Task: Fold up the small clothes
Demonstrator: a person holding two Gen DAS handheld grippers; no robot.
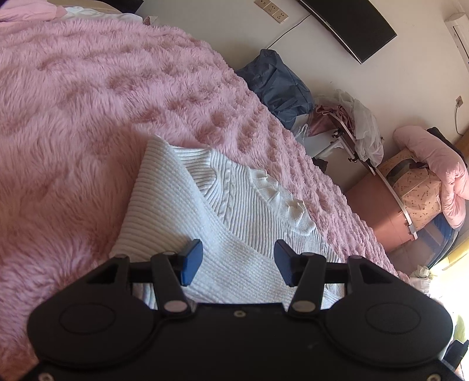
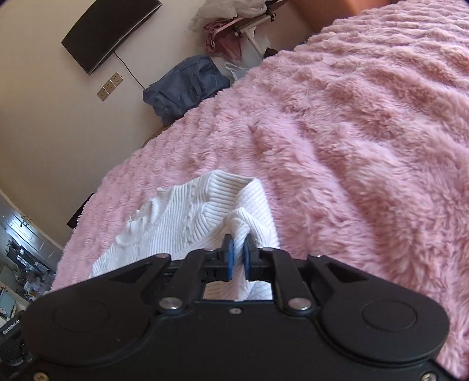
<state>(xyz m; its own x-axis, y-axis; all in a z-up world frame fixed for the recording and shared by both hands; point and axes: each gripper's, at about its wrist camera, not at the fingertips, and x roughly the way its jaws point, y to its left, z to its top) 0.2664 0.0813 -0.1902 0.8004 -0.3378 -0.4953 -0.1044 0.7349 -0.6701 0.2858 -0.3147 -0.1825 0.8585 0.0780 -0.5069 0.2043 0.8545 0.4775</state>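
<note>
Pinching white sweater point(image 2: 187, 222), collar point(image 2: 225, 183) pointing away.

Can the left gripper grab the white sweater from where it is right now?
Probably yes. The left gripper is open right above the white sweater, with nothing between its pads and the knit. The right gripper already pinches a fold of it, well apart, so it should not block the way.

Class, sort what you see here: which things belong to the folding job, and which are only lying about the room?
Part of the job:
white knit sweater
left gripper, open above it
right gripper, shut on a fold of it
pink fluffy blanket, the folding surface

Lying about:
blue bag
wall TV
pink duvet
</note>
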